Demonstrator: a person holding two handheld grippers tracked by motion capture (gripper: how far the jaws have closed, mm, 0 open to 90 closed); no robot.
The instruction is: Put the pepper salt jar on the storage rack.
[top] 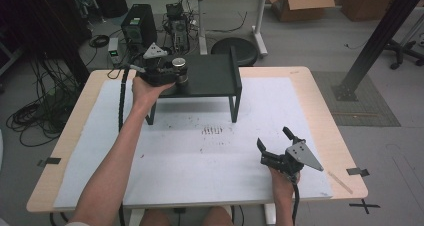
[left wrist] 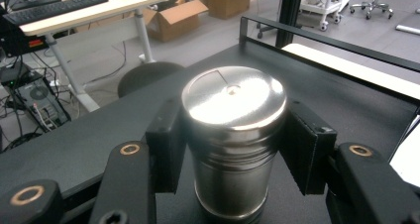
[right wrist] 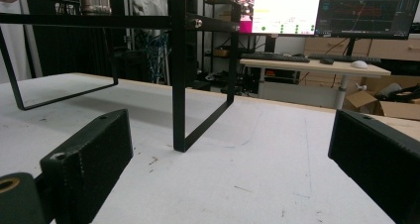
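One steel canister (left wrist: 233,140) stands upright between left tongs (left wrist: 233,149).

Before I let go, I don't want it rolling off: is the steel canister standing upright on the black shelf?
Upright. The steel canister stands with its flat lid facing up and its base on the black shelf, between the left gripper fingers.

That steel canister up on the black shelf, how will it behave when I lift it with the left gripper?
The steel canister looks rigid, so the left gripper, whose jaws flank its sides, shouldn't dent it. Its polished round wall probably slips or twists under a light squeeze. Standing upright near the edge of the black shelf, it could tip if nudged sideways.
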